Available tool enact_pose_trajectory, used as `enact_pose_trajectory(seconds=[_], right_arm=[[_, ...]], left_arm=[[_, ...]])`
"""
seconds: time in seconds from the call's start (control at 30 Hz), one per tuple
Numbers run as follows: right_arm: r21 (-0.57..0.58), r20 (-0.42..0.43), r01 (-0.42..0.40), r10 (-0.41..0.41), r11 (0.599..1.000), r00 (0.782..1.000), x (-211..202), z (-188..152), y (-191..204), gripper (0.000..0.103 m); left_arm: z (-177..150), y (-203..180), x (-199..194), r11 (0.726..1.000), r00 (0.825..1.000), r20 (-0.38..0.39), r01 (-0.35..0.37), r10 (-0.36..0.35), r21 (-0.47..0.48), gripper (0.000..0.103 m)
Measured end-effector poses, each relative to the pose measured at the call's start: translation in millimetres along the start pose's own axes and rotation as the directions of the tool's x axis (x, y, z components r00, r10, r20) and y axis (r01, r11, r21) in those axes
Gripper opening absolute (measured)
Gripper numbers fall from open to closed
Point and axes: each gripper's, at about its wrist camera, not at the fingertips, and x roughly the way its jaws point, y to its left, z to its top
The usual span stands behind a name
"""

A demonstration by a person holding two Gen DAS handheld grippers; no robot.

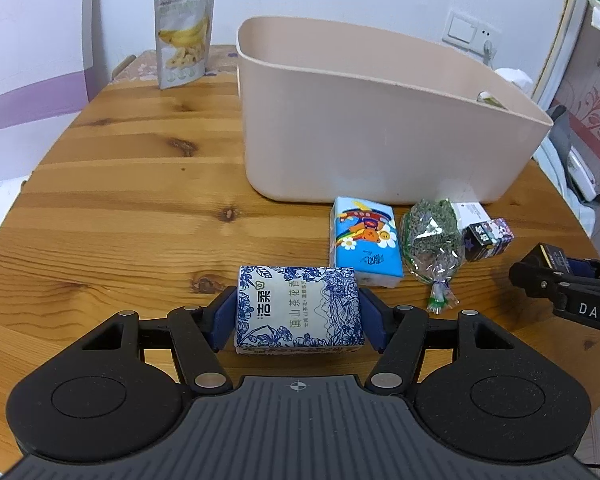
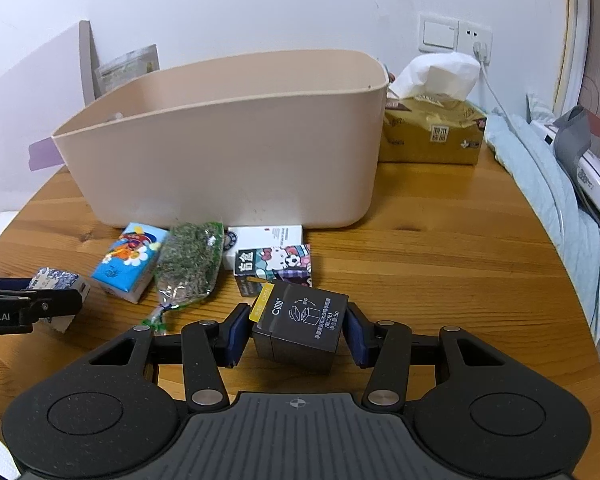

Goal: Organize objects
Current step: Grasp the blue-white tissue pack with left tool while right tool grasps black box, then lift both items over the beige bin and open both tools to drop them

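left jaws [image 1: 298, 312] clamp 1 blue-white tissue pack [image 1: 298, 312] | right jaws [image 2: 298, 328] clamp 1 black box [image 2: 300, 326] | 1 bin [image 2: 228, 152]

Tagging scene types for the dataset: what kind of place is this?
Most likely a home bedroom. A round wooden table stands by a wall with a switch and socket; bedding lies along its right edge; household items sit on it, such as a tissue box and a beige storage bin.

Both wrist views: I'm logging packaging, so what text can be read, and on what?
"洁柔": blue-patterned tissue pack in the left gripper.
"OPEN", "5g": black box in the right gripper.
"盲盒": Hello Kitty box.
"DAS": right gripper's side, left view.
"obot.AI": left gripper's side, right view.
Other print: too small.
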Motion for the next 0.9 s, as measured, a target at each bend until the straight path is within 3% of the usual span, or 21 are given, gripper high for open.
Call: enact_pose_trajectory(seconds=[0.53,0.9], right_arm=[[0.021,0.097,0.011,-0.013,1.0,0.995,-32.2,18.2,-3.4,0.047],[0.016,0.161,0.041,-0.043,0.999,0.986,-42.3,41.5,-11.6,0.047]], left_arm=[[19.8,10.2,-30.3,1.0,0.997,0.082,0.015,-0.015,0.008,0.064],[49.2,2.6,-55.5,0.999,0.981,0.191,0.015,-0.024,0.05,0.064]])
